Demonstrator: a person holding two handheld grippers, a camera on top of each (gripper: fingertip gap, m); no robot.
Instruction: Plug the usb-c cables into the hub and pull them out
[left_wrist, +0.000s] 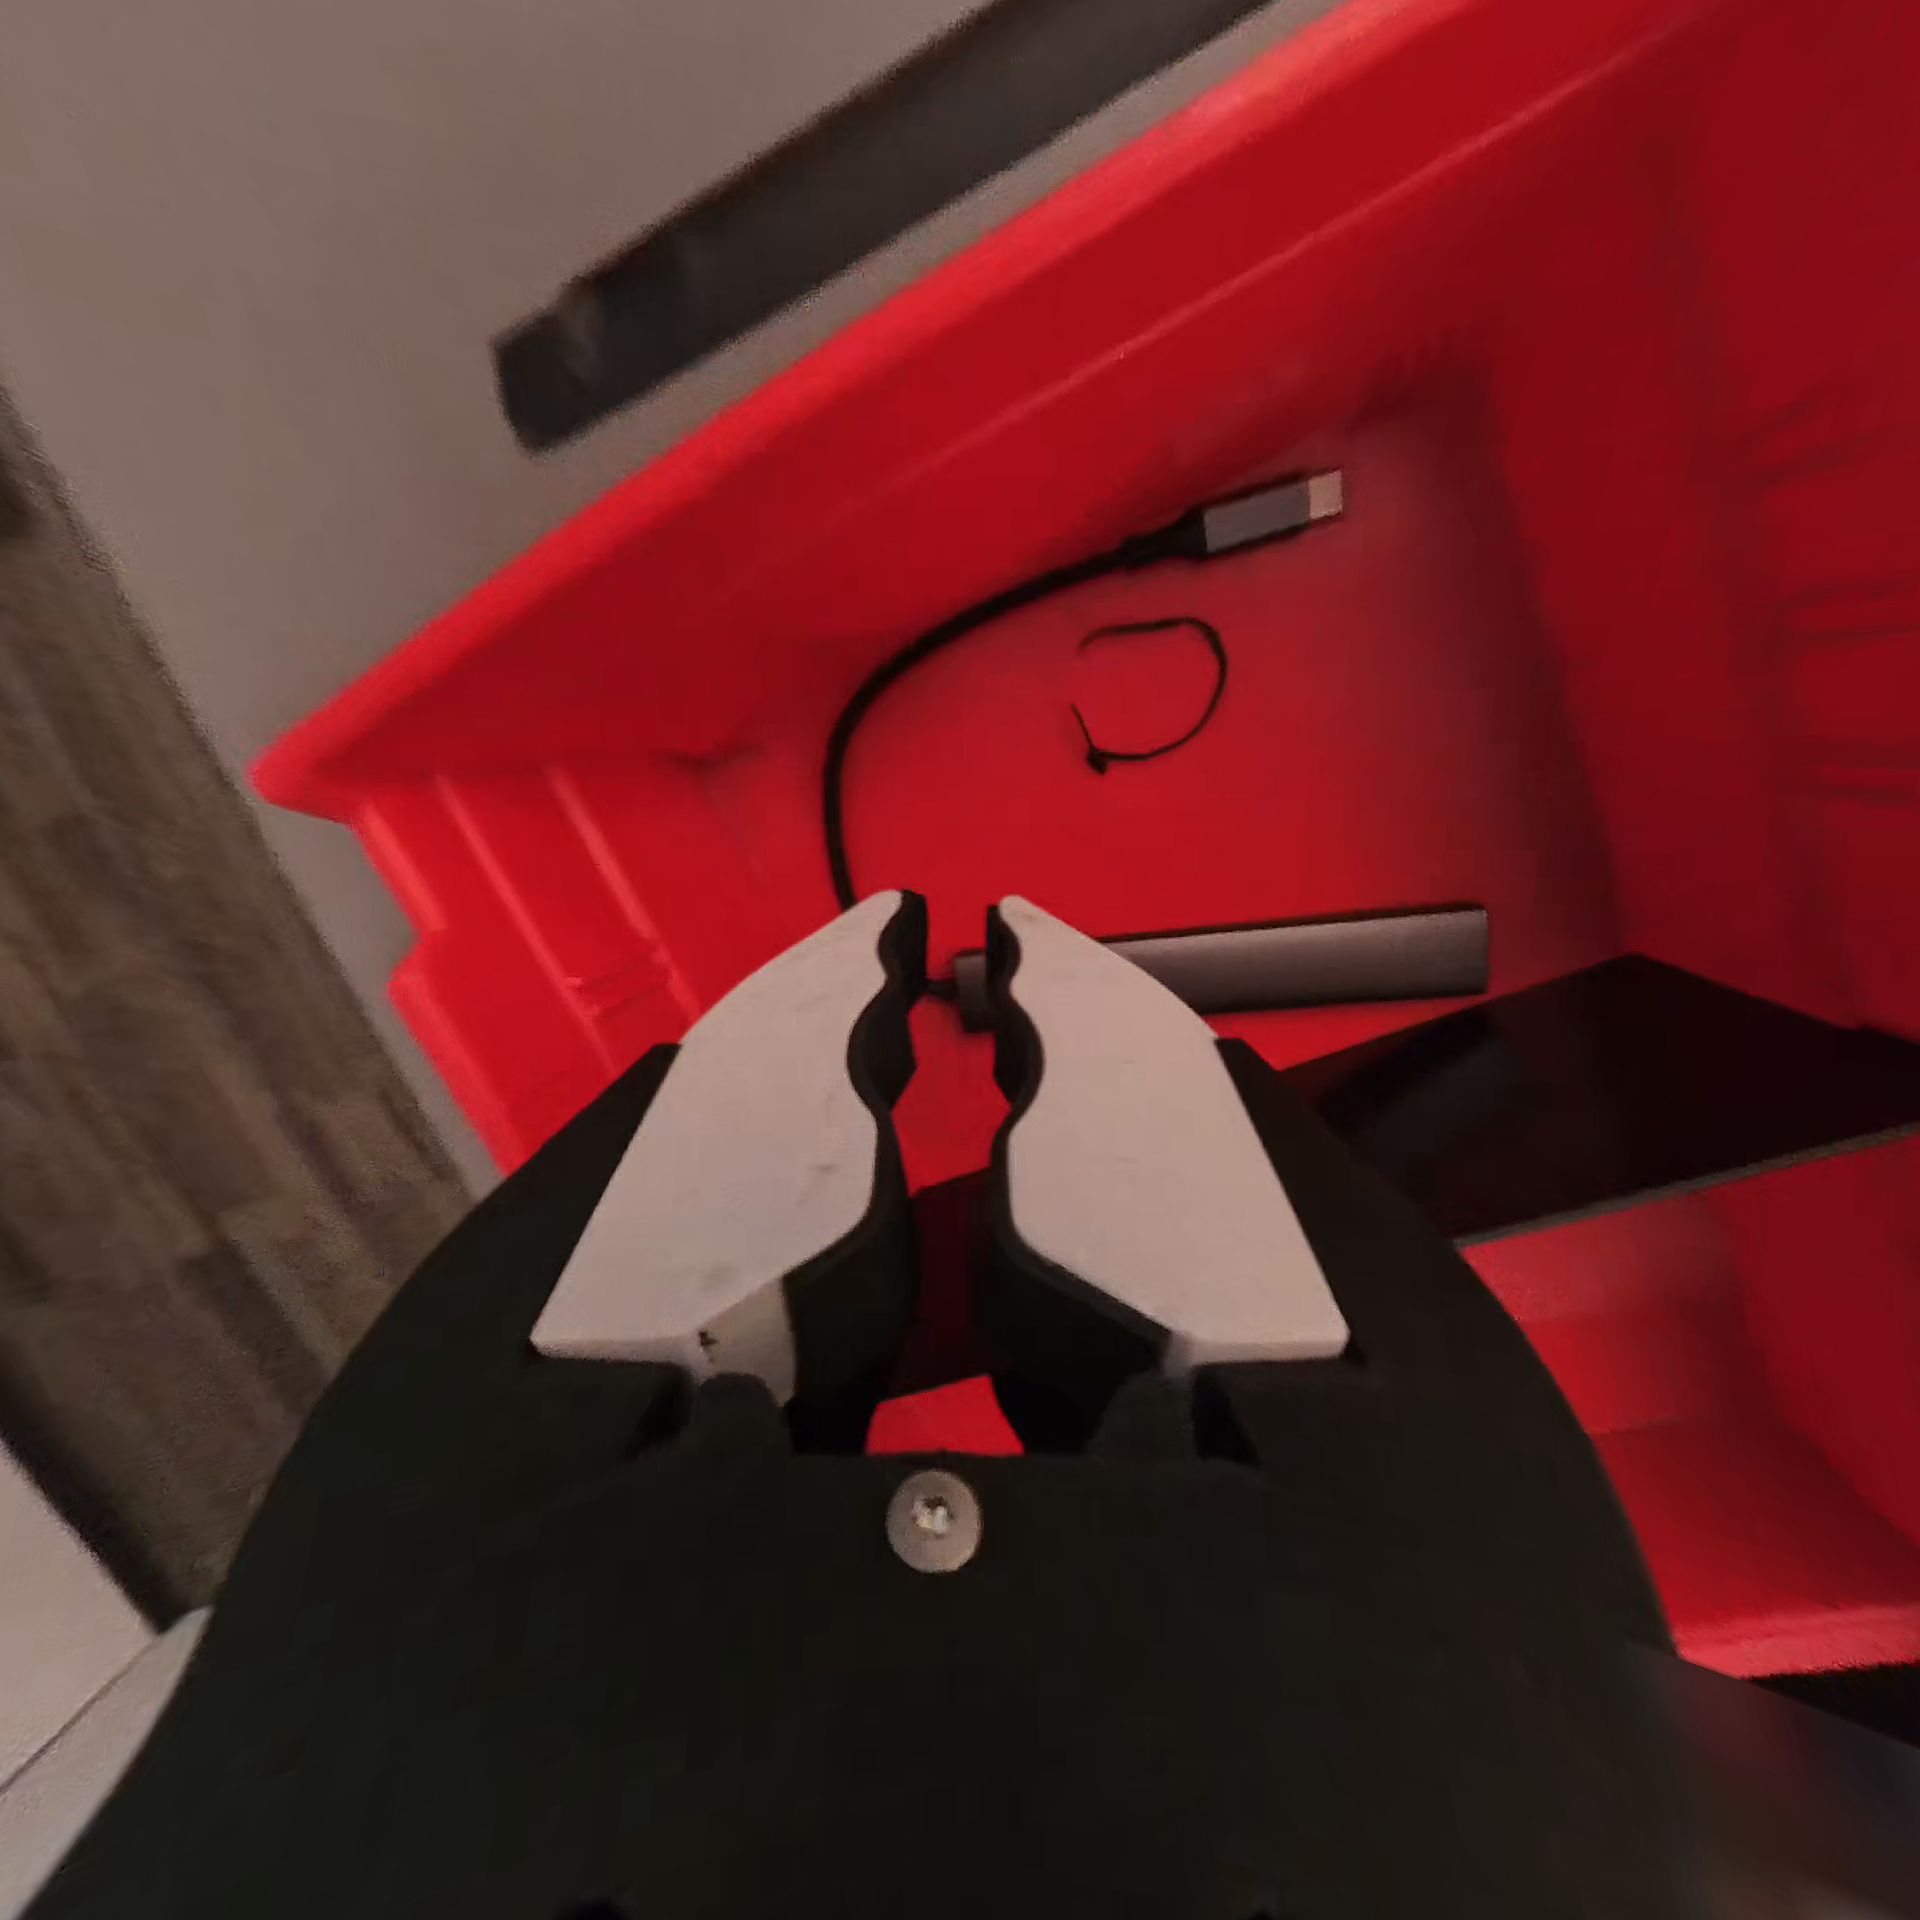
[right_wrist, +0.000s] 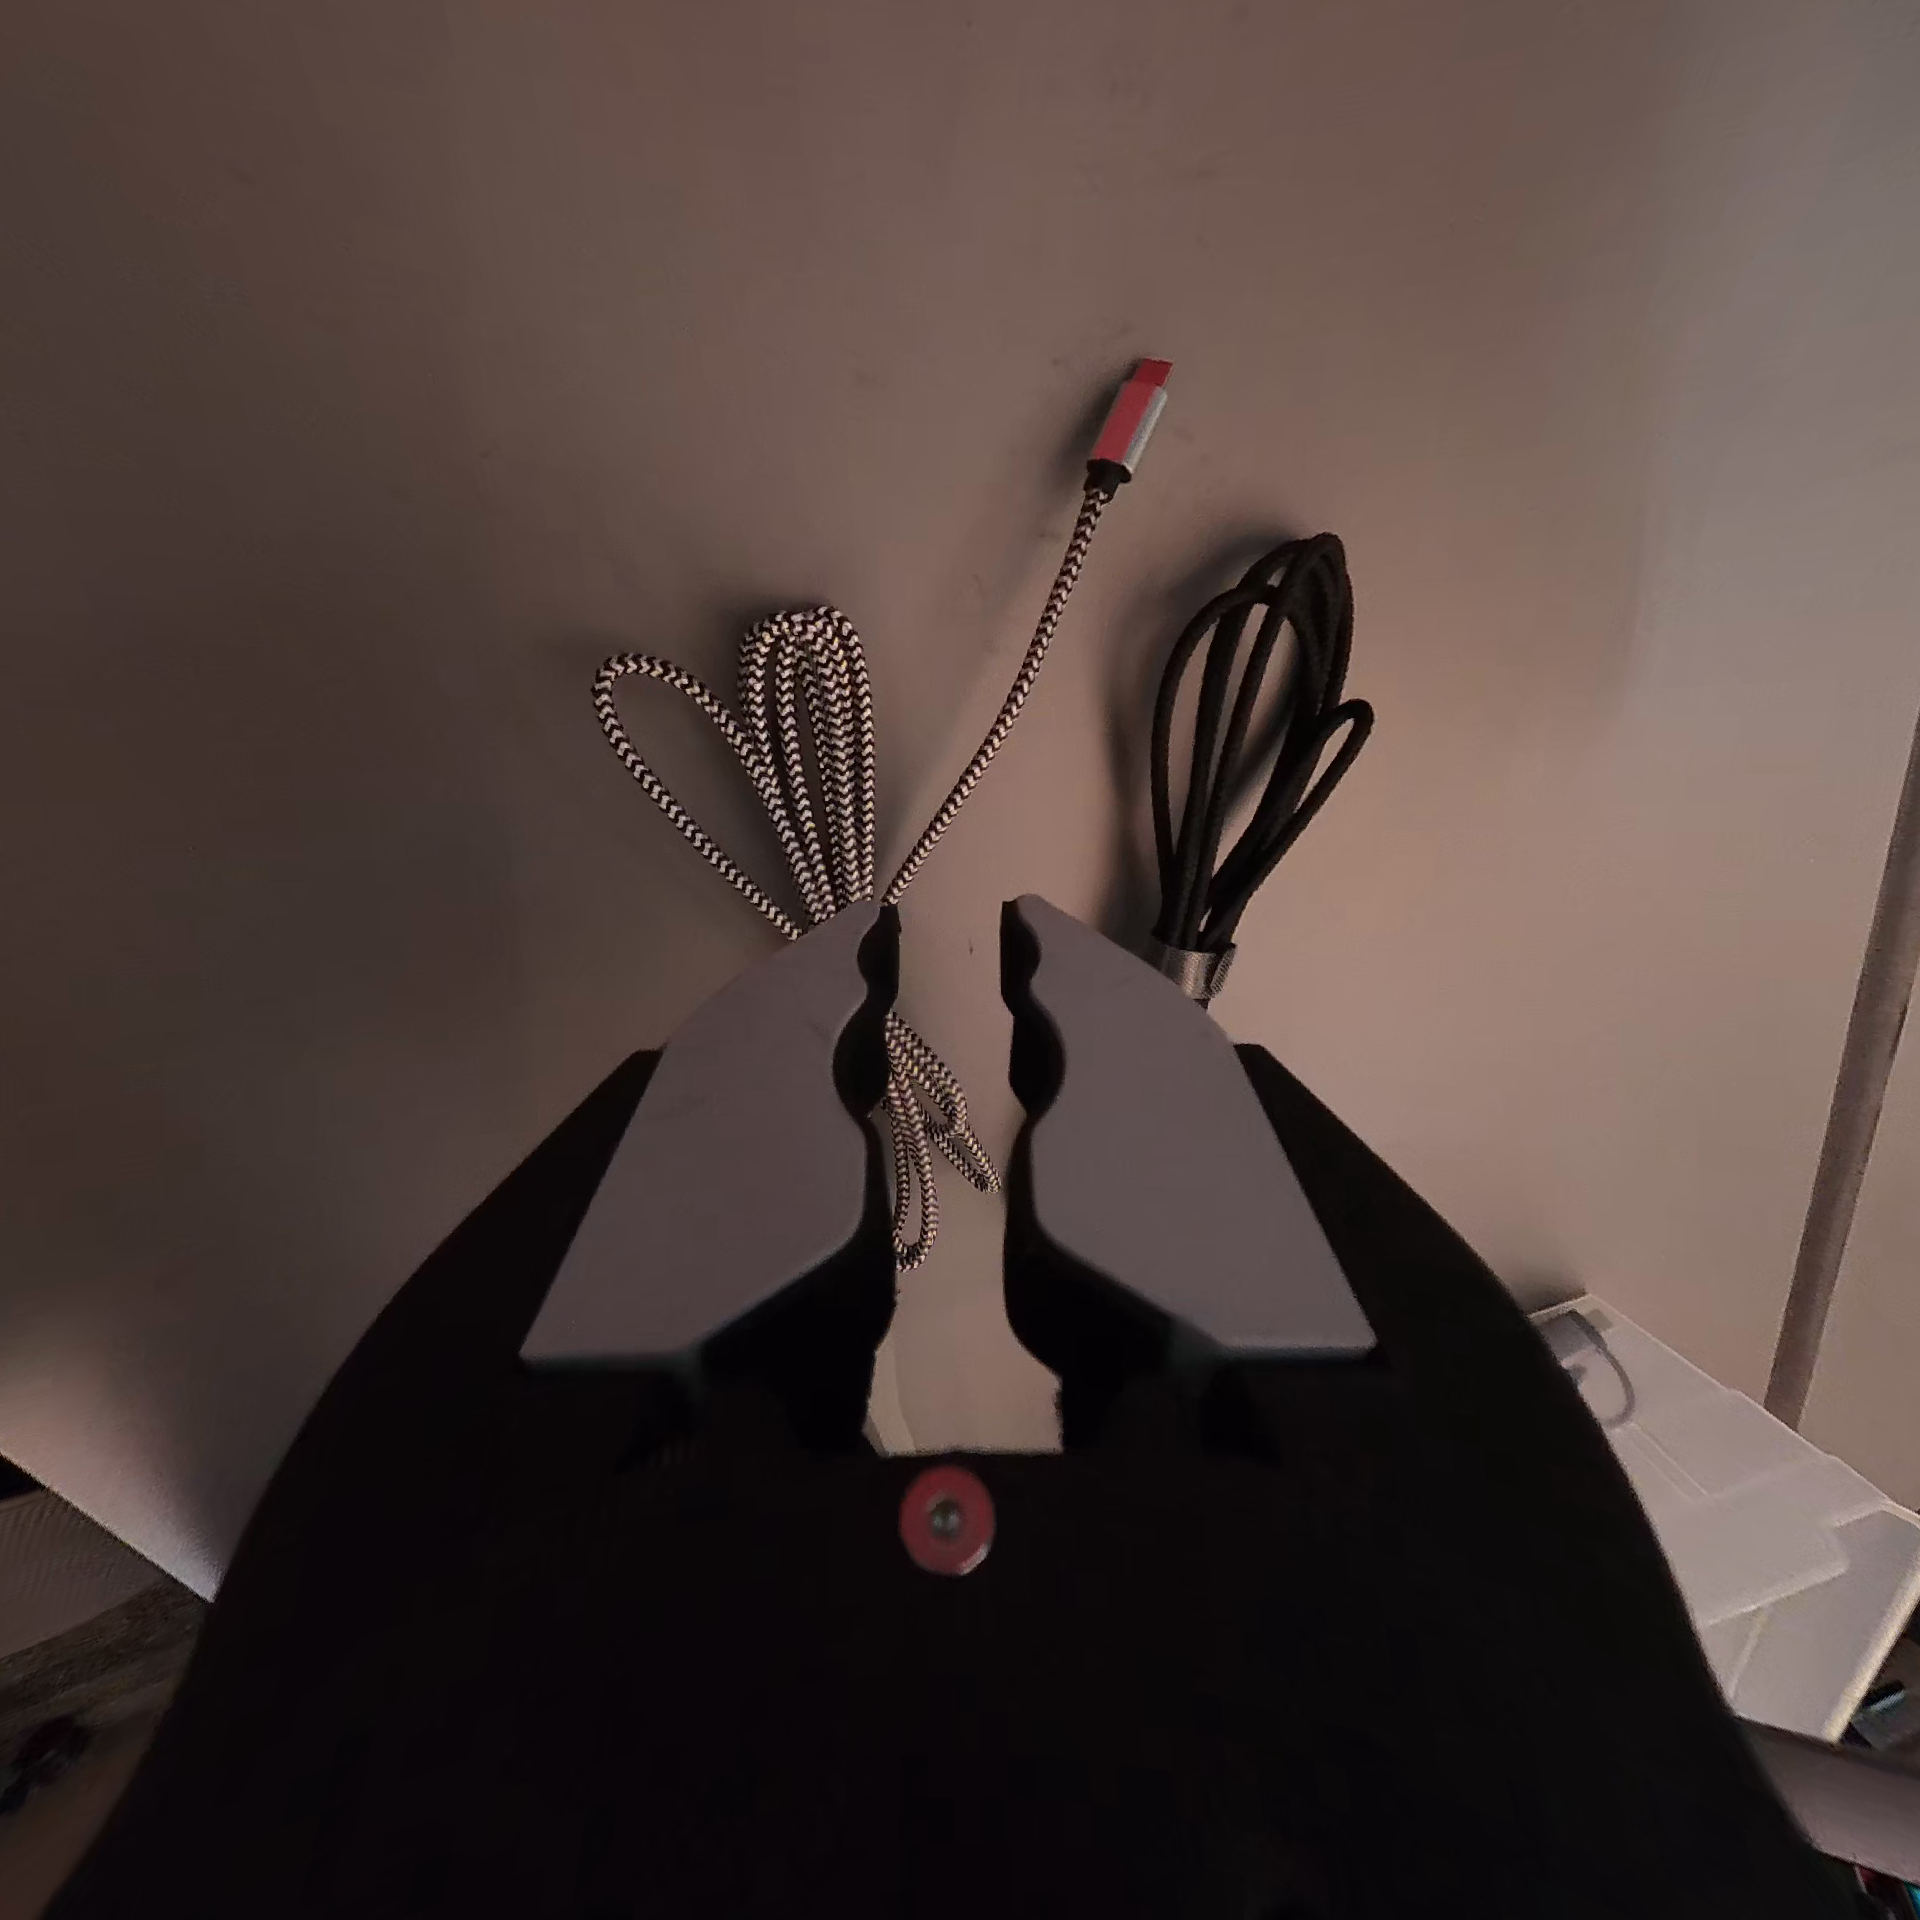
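In the left wrist view a dark grey hub lies in a red bin. Its short black cable curves up to a grey plug. My left gripper hovers over the hub's left end, open by a narrow gap and empty. In the right wrist view a black-and-white braided cable with a red and silver plug lies on a pale table. A coiled black cable lies to its right. My right gripper is open and empty above the braided cable's bundle.
A thin black tie lies in the bin beside the hub cable. A black divider crosses the bin to the right. A black strip lies on the table beyond the bin. A white plastic box sits at the lower right. My right fingertips sit around 45 cm from my left ones. My left tips are roughly 8 cm from the dark grey hub. The grey plug is about 10 cm from my left fingertips and 40 cm from my right.
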